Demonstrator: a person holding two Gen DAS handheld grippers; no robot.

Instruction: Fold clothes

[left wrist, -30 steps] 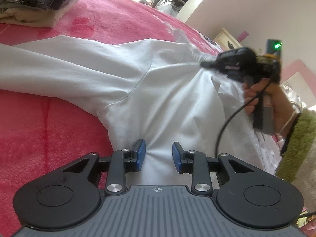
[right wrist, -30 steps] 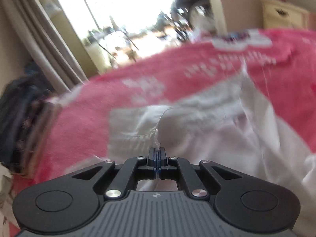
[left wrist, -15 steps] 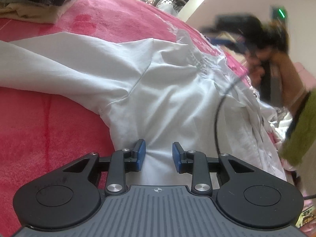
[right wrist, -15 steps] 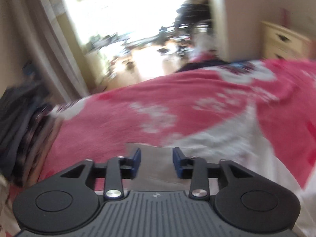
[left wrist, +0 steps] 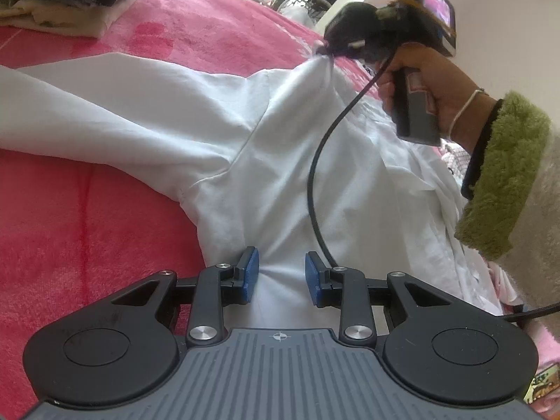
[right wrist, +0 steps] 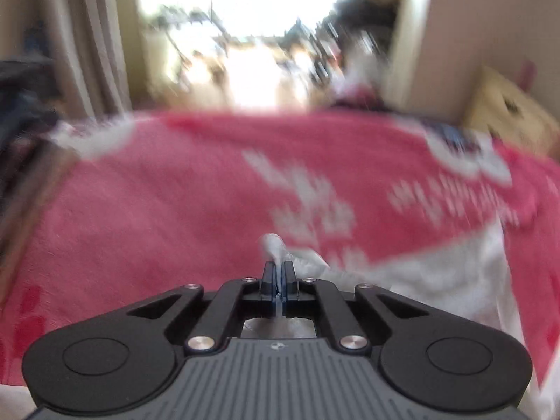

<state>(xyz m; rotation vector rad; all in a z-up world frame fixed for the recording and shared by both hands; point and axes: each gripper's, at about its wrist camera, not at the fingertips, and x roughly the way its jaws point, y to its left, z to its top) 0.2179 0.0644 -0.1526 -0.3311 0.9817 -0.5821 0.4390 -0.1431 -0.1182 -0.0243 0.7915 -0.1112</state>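
Observation:
A white shirt (left wrist: 280,140) lies spread on a red blanket (left wrist: 87,245), one sleeve stretched out to the left. My left gripper (left wrist: 281,273) rests low on the shirt's body. Its blue pads stand apart and the cloth lies flat between them. In the left wrist view my right gripper (left wrist: 325,50) is shut on a pinch of the shirt near its top and pulls it up into a peak. In the blurred right wrist view the right gripper (right wrist: 278,267) is shut, with a tuft of the white shirt (right wrist: 274,245) sticking out past the pads.
A pile of folded clothes (left wrist: 63,3) sits at the blanket's far left. A hand in a green fuzzy sleeve (left wrist: 500,175) holds the right gripper, and its black cable (left wrist: 315,182) hangs over the shirt. A wooden dresser (right wrist: 507,112) stands beyond the bed.
My right gripper let go of the shirt, opened, moved across, and shut again on a pinch of cloth near the top, which it now lifts. The left gripper stayed put.

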